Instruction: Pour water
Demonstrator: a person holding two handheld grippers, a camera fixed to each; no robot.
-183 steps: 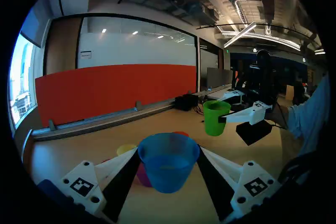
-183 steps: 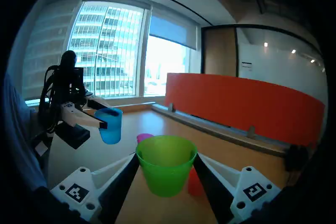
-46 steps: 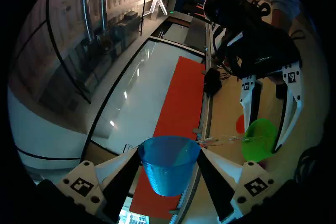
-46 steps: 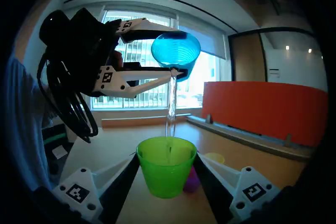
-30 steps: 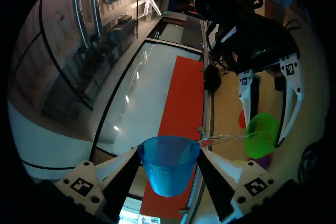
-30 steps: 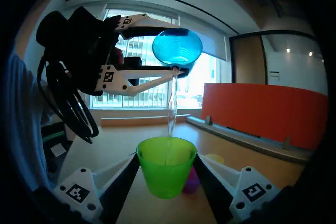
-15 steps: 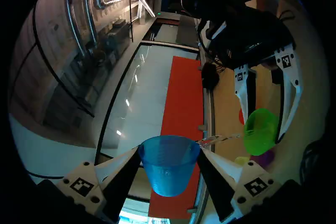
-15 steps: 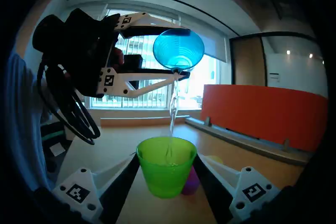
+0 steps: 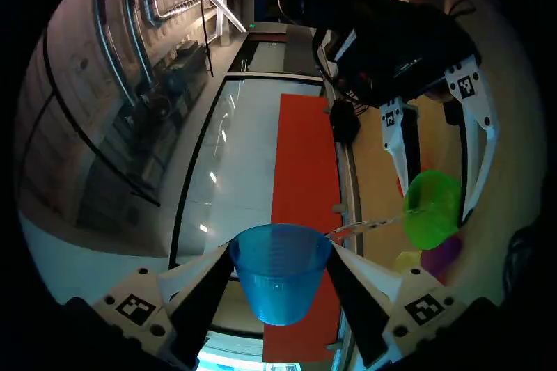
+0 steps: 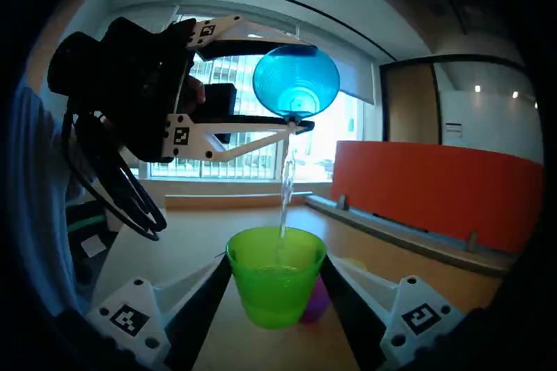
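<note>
1. Your left gripper (image 9: 280, 254): both fingers pinch the blue cup (image 9: 280, 284) by its sides. In the right gripper view the cup is tipped well over, mouth towards the camera, raised above the green cup (image 10: 276, 291).

2. Your right gripper (image 10: 276, 265): one finger is pressed on each side of the green cup. The cup is upright, held over the wooden table (image 10: 174, 232), right under the blue cup's lip.

3. Water (image 10: 284, 197): a thin clear stream leaves the lower lip of the blue cup and falls into the green cup's mouth. A shallow pool shows inside the green cup.

4. Purple cup (image 10: 319, 301): on the table just behind the green cup, partly hidden by it.

5. Yellow cup (image 9: 407, 261): on the table beside the purple cup, seen in the left gripper view.

6. Orange partition (image 10: 438, 183): along the table's far edge, to the right in the right gripper view.

7. Window (image 10: 230, 155): behind your left gripper, bright, with a building outside.

8. Blue sleeve (image 10: 35, 197): at the left edge of the right gripper view, beside the left gripper's black body and cables
</note>
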